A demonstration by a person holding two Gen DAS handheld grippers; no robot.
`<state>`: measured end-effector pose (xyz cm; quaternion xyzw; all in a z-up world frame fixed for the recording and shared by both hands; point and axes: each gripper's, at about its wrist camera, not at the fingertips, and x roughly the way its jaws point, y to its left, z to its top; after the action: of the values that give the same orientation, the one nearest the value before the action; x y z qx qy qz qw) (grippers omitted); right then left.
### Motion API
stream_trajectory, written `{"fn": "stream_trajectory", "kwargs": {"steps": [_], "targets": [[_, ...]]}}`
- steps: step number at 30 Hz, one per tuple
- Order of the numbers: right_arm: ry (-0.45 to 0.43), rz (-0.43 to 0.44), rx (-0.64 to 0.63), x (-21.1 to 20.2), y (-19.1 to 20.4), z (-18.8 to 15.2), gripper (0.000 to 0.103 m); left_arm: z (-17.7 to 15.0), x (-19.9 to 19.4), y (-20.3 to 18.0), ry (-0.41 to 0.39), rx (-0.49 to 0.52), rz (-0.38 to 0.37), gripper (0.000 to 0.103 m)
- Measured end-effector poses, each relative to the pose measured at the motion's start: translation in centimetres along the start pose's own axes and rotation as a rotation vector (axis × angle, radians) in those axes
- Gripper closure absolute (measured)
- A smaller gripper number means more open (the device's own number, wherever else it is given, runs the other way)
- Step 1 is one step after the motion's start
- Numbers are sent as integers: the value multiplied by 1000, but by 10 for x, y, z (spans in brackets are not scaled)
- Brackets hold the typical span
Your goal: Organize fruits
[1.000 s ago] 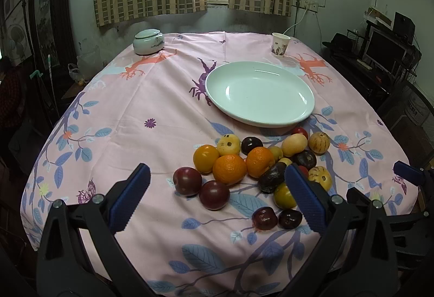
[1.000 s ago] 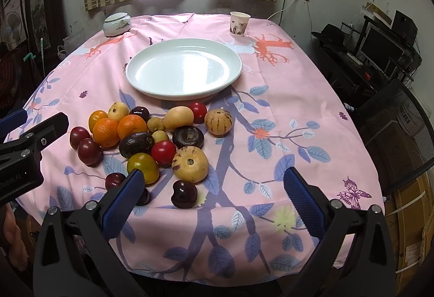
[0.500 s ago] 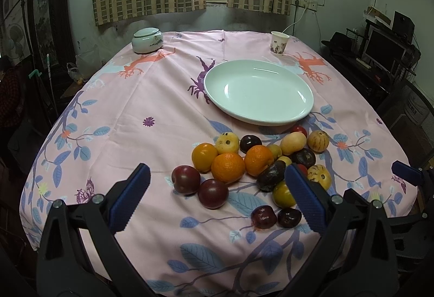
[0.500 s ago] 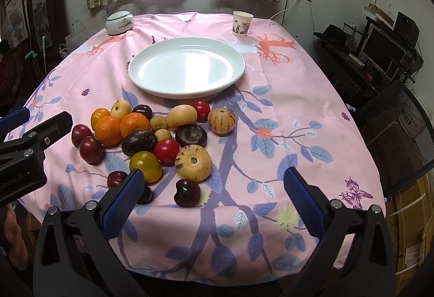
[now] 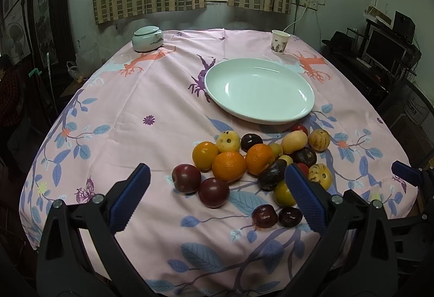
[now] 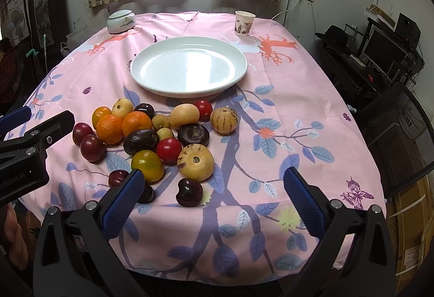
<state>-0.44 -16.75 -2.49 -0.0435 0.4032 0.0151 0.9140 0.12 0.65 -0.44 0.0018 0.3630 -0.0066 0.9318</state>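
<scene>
1. Left hand-held gripper (image 5: 217, 196): jaws spread wide, holding nothing, touching nothing, above the near desk (image 5: 135, 96) edge.
2. Right hand-held gripper (image 6: 214, 200): jaws equally wide, nothing held.
3. Fruits (image 6: 152, 134): clustered on the desk at 6 o'clock from the plate (image 6: 188, 66), just beside its near rim; the cluster's long axis runs 9 to 3 o'clock.
4. Plate: bare, mid-desk.
5. Cup (image 6: 244, 23): upright at 1 o'clock from the plate.
6. Jar (image 6: 120, 21): at 11 o'clock.
</scene>
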Motion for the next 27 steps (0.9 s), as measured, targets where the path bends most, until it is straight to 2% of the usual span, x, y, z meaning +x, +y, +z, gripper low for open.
{"fn": "stream_trajectory", "kwargs": {"steps": [6,13,18,19,24,27], "targets": [[28,23,-1,1,2,-1,1,0,0,0,3,-1,0,2],[142,33,-33,4,3,0,1,-6,4,1,13,-4,-1,2],[109,25,-38,2,3,0,1,-7,6,2,18,-5,2,2],[80,11,-46,3,4,-1,1,-6,7,3,21,-6,5,2],[63,-7,-53,3,-8,-5,1,-10,7,9,30,12,31,2],[71,16,-56,10,-18,-11,1,-21,12,16,58,21,34,2]]}}
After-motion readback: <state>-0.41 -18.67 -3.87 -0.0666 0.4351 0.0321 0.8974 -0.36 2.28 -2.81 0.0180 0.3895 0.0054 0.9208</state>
